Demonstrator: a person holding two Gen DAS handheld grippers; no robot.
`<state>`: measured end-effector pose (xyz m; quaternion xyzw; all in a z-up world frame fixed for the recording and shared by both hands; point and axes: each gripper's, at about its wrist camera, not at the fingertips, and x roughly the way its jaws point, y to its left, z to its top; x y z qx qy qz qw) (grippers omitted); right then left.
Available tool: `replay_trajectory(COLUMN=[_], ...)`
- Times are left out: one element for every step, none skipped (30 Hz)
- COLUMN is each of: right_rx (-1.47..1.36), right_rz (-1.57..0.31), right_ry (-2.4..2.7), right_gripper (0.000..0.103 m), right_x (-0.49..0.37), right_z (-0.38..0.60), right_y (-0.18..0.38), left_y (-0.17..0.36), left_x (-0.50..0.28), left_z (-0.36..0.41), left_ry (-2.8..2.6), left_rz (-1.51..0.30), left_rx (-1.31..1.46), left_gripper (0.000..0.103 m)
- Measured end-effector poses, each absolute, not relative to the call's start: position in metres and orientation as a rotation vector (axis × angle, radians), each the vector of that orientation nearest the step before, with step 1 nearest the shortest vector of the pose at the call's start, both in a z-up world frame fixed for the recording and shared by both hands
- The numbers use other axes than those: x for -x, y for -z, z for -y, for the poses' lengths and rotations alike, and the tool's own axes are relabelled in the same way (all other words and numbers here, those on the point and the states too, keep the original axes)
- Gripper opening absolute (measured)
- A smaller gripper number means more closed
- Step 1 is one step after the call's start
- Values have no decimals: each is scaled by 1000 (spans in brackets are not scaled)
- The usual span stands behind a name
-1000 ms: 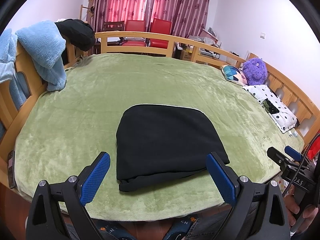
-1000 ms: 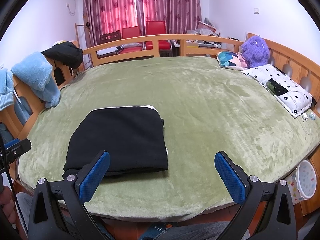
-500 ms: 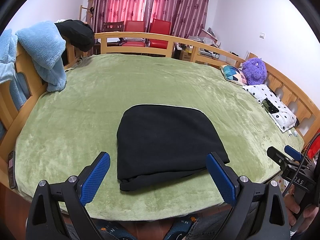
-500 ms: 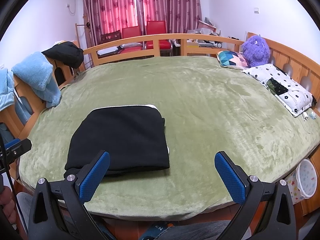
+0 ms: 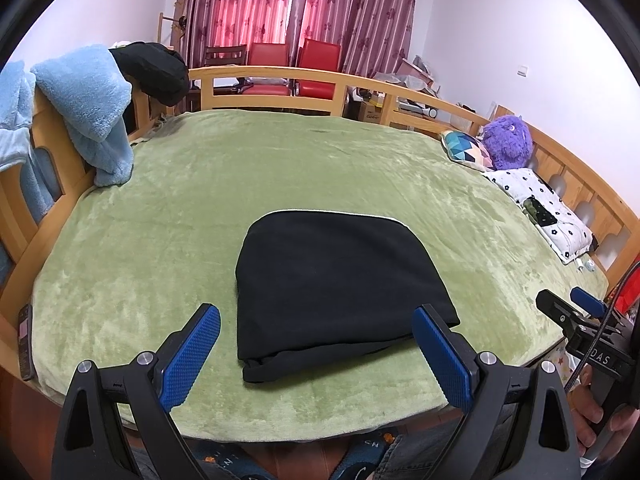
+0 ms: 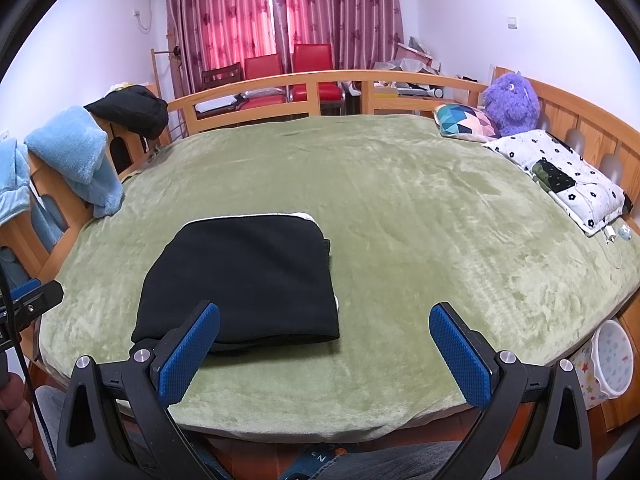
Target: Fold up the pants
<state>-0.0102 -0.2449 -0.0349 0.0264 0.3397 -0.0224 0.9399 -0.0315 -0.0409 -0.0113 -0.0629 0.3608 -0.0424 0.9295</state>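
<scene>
The black pants (image 5: 332, 280) lie folded into a compact rectangle on the green blanket (image 5: 280, 168), near the bed's front edge. They also show in the right wrist view (image 6: 244, 276), left of centre. My left gripper (image 5: 318, 354) is open and empty, held back from the pants' near edge. My right gripper (image 6: 324, 354) is open and empty, just right of the pants' near right corner. Neither gripper touches the cloth.
A wooden bed rail (image 5: 280, 76) runs round the bed. Blue fleece (image 5: 88, 100) and a dark garment (image 5: 156, 68) hang on the left rail. A purple plush (image 6: 510, 98), patterned cushion (image 6: 466, 122) and dotted pillow (image 6: 560, 176) lie at the right. A starry bin (image 6: 612, 358) stands by the bed.
</scene>
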Motion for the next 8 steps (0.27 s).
replay_trajectory(right_rx=[-50, -44, -37, -36, -35, -37, -41, -42], right_rz=[-693, -693, -694, -693, -693, -693, -694, -695], right_ry=[48, 48, 49, 51, 55, 56, 55, 55], right_gripper=[103, 103, 103, 103, 103, 103, 103, 103], right_x=[11, 11, 10, 11, 11, 11, 11, 11], right_z=[243, 241, 239, 239, 238, 237, 237, 237], right_y=[35, 34, 34, 33, 33, 33, 32, 32], left_y=[10, 9, 9, 8, 7, 7, 7, 7], left_x=[32, 32, 33, 33, 33, 32, 32, 31], left_z=[40, 39, 38, 36, 35, 34, 34, 34], left_ry=[86, 87, 89, 90, 91, 92, 97, 101], left_rz=[-738, -735, -734, -733, -732, -731, -730, -730], left_rx=[127, 128, 130, 134, 134, 133, 130, 122], left_gripper=[97, 97, 97, 97, 97, 97, 97, 97])
